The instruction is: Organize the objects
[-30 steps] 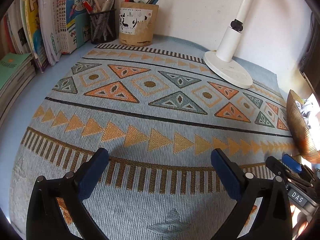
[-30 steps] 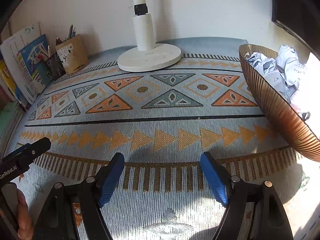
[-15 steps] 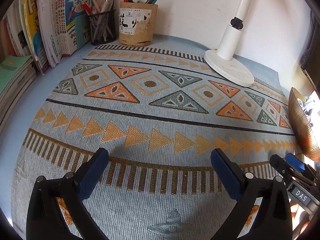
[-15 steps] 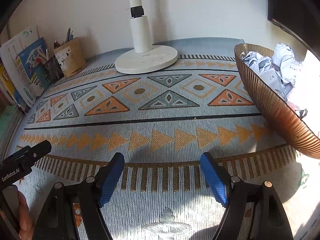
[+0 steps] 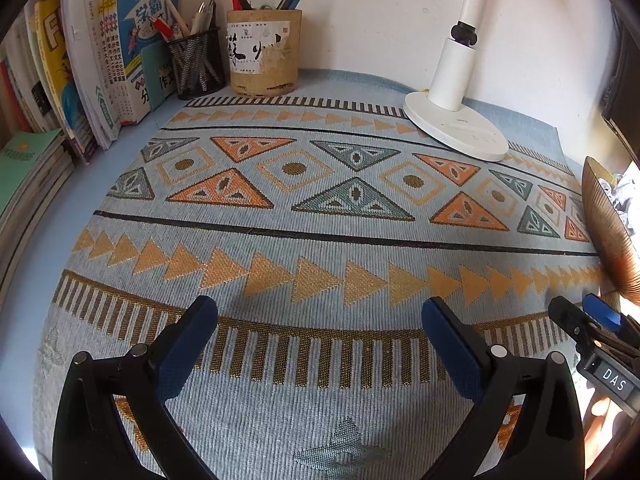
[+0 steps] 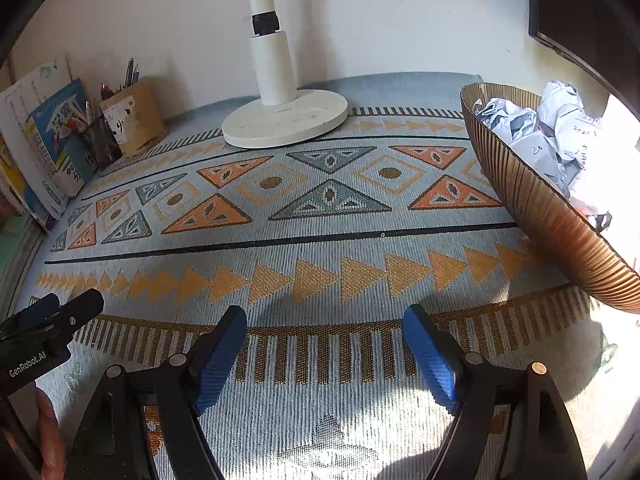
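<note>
- Crumpled paper balls (image 6: 532, 136) are the only loose items in sight, and they already lie heaped in the ribbed amber bowl (image 6: 560, 224), at about 2 o'clock in the right wrist view.
- Patterned mat (image 5: 320, 240) covers the tabletop; the stretch ahead of both grippers carries nothing to pick.
- White lamp base (image 6: 285, 118) stands at 12 o'clock, near the wall.
- Books (image 5: 100, 60), a mesh pen cup (image 5: 196, 64) and a bamboo pen holder (image 5: 264, 56) line the wall at 11 o'clock in the left wrist view.
- Right gripper (image 6: 324, 354) is the nearer one to the bowl; its jaws are spread wide and hold nothing.
- Left gripper (image 5: 320, 344) sits just beside it, jaws equally wide and empty, the bowl far off at 3 o'clock.
- Judging from this, sorting looks nearly finished.
</note>
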Tool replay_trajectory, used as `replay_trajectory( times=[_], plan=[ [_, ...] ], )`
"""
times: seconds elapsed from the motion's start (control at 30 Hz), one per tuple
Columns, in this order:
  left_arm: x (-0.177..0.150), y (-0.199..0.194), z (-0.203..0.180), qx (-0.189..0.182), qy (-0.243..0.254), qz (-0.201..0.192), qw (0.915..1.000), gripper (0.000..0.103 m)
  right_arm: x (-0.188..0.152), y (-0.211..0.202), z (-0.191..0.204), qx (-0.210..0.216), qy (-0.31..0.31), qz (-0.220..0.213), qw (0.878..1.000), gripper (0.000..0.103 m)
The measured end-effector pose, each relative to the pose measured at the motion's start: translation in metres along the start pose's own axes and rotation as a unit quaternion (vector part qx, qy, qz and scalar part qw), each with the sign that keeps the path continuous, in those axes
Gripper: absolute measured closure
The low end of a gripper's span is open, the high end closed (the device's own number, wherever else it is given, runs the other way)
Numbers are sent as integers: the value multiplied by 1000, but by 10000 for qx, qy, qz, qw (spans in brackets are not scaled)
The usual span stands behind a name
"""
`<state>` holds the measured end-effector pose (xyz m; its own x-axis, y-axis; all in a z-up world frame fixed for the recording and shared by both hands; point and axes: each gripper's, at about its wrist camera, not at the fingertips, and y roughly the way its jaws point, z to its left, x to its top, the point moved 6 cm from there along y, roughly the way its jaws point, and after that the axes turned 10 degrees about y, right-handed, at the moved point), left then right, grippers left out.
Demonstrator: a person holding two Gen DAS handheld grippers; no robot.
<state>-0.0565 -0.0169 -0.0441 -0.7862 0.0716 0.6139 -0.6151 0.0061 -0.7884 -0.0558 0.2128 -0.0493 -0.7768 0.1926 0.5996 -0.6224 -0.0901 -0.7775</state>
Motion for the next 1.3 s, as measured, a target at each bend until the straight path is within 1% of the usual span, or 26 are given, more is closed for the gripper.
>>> replay_trajectory(
  times=[0.27,0.43,0.5,0.63,0.67,0.73,0.77,0.8,0.9,0.97,1.07,1.3],
  plan=[
    [-2,2,-1,-15,24,61,10000,1,0,1,1,-47,-59,11,10000,22],
    [-4,10,-7,183,229,302,9991,1,0,1,1,-46,-62,11,10000,22],
    [-4,9,-9,232,296,284,9989,1,0,1,1,-50,-62,11,10000,22],
    [-7,7,-9,188,291,275,9990,0,-2,3,3,-128,-152,55,9998,20],
    [-9,6,-10,150,378,265,9988,0,-3,4,5,-171,-187,67,9997,18],
    [-11,4,-11,52,447,231,9987,0,-4,6,8,-239,-308,129,9992,11],
    [-11,3,-11,47,457,220,9987,0,-4,8,10,-246,-365,182,9989,3],
    [-11,3,-11,62,452,220,9987,0,-5,9,11,-258,-396,230,9986,0],
    [-11,4,-11,105,393,206,9990,0,-4,10,7,-267,-302,248,9989,0],
    [-11,4,-11,99,398,203,9990,0,-5,10,8,-324,-344,248,9986,0],
    [-11,4,-10,89,393,203,9990,0,-6,8,8,-288,-385,186,9987,0],
    [-11,5,-10,72,397,198,9990,0,-6,8,8,-285,-388,187,9987,0]
  ],
)
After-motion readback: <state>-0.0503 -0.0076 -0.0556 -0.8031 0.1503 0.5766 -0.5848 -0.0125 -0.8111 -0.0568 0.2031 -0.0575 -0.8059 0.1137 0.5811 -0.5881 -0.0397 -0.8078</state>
